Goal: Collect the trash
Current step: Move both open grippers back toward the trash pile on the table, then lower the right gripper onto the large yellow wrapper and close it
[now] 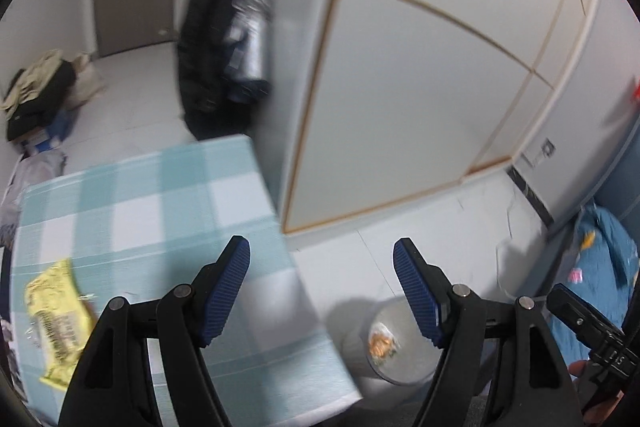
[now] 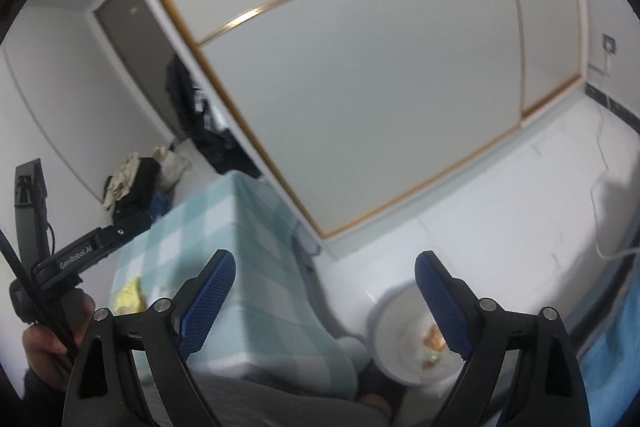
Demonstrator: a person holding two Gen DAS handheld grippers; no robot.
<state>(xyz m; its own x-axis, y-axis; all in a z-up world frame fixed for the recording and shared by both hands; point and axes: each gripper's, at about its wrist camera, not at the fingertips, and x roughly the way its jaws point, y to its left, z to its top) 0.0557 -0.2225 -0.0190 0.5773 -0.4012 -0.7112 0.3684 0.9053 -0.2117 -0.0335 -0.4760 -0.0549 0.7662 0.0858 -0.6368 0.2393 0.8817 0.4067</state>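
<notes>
A crumpled yellow wrapper [image 1: 56, 319] lies on the table with the blue and white checked cloth [image 1: 160, 195], near its left edge. On the floor to the right of the table stands a round pale bin [image 1: 384, 343] with orange and white trash [image 1: 380, 343] inside. My left gripper [image 1: 321, 245] hangs open above the table's right edge, nothing between its blue pads. My right gripper [image 2: 325, 258] is open too, empty, above the gap between table [image 2: 248, 247] and bin [image 2: 396, 323]. From the right wrist, the wrapper [image 2: 128, 295] and the left gripper's body [image 2: 88, 247] show at the left.
A wardrobe with pale sliding doors [image 1: 400, 87] fills the wall behind the table. Dark coats [image 1: 208, 47] hang beside it, and bags and clothes [image 1: 40, 91] are piled on the floor. Blue bedding [image 1: 600, 267] lies at the right. A white cable [image 2: 600, 219] runs over the floor.
</notes>
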